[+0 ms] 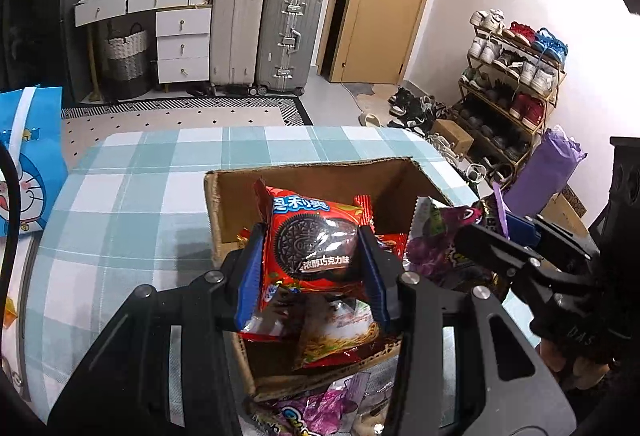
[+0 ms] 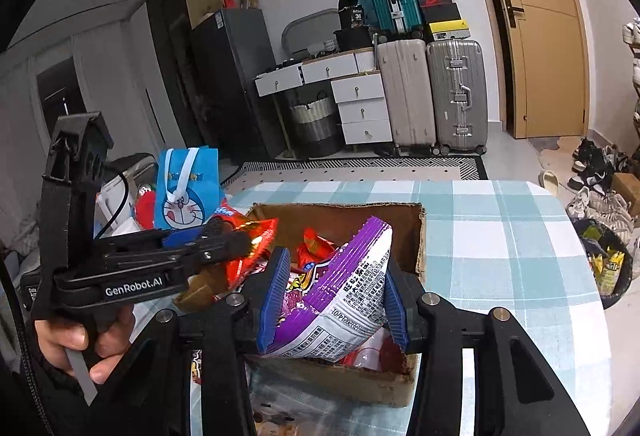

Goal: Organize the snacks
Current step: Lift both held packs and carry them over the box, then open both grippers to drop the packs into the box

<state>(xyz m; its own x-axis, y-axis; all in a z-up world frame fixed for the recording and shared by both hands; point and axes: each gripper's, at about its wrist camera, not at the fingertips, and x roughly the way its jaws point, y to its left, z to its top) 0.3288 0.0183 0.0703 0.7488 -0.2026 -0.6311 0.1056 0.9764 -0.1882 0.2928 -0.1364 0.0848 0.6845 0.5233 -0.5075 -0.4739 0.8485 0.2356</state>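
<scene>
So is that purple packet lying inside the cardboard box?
No, the right gripper holds the purple packet up above the cardboard box.

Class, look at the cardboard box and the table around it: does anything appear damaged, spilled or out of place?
Yes. The brown cardboard box has a ragged, torn top rim, and shiny purple snack packets lie outside it on the checked tablecloth at its near end, instead of inside with the others.
</scene>
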